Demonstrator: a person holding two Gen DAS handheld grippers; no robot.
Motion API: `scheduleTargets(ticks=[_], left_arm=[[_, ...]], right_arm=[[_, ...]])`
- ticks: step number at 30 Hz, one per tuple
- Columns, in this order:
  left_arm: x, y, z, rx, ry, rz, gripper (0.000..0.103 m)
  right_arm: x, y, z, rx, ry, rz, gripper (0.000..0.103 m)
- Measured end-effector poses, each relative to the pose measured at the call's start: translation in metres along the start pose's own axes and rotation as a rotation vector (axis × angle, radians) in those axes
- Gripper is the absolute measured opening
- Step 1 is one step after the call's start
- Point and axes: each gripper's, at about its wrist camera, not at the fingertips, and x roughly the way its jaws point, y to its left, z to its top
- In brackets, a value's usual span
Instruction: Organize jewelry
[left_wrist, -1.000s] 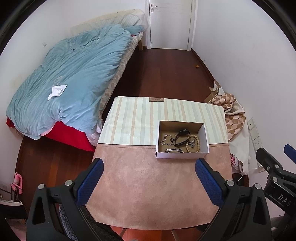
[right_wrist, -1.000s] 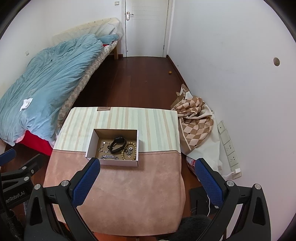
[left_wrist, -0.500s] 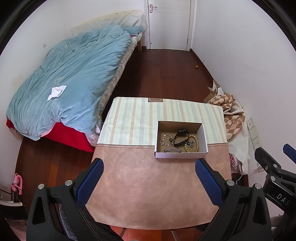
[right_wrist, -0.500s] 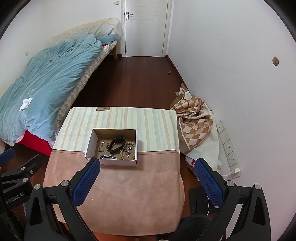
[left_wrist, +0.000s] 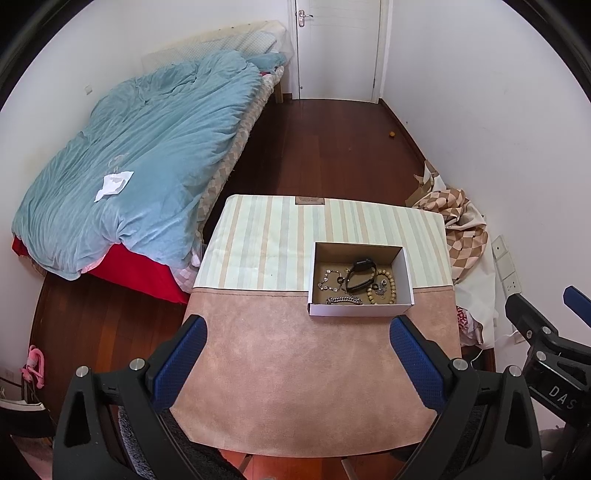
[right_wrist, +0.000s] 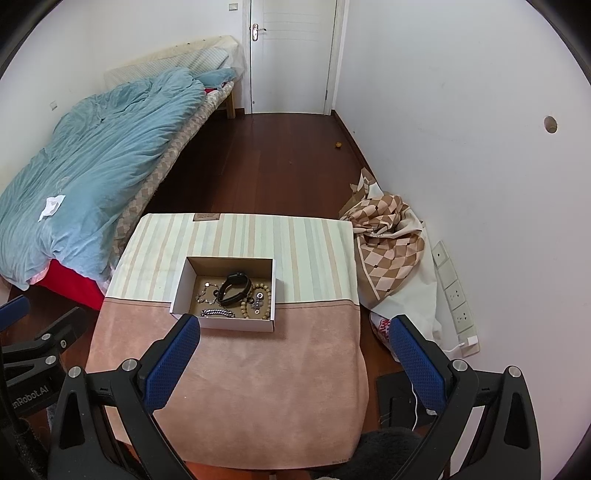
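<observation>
A shallow white cardboard box (left_wrist: 360, 309) (right_wrist: 221, 321) rests on the cloth-covered table (left_wrist: 295, 369) (right_wrist: 240, 369). Inside lie a black watch (left_wrist: 361, 274) (right_wrist: 232, 288), a wooden bead bracelet (left_wrist: 382, 286) (right_wrist: 258, 300), a silver chain bracelet (left_wrist: 343, 301) (right_wrist: 218, 314) and a thin chain necklace (left_wrist: 328, 280) (right_wrist: 205, 291). My left gripper (left_wrist: 297, 360) hovers open above the table's near half, nothing between its blue pads. My right gripper (right_wrist: 293, 360) is open too, held high over the near right of the table, the box just beyond its left finger.
A bed with a blue duvet (left_wrist: 129, 177) (right_wrist: 92, 158) stands left of the table. A checkered cloth heap (left_wrist: 461, 236) (right_wrist: 388, 240) lies by the right wall beside wall sockets (right_wrist: 454, 291). Dark wood floor runs to a white door (left_wrist: 338, 48) (right_wrist: 291, 55).
Both cameras drifted slightly; the box and table shift a little in view. The jewelry in the box has not moved and both grippers stay open.
</observation>
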Motion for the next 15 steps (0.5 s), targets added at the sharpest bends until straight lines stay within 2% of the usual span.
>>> scheduleTargets(ticks=[15], left_arm=[[-0.0056,-0.0005,0.0015,-0.001,-0.013,0.005,0.101]], right_arm=[[-0.0029,-0.0014,0.0028,-0.001,-0.004,0.003,0.103]])
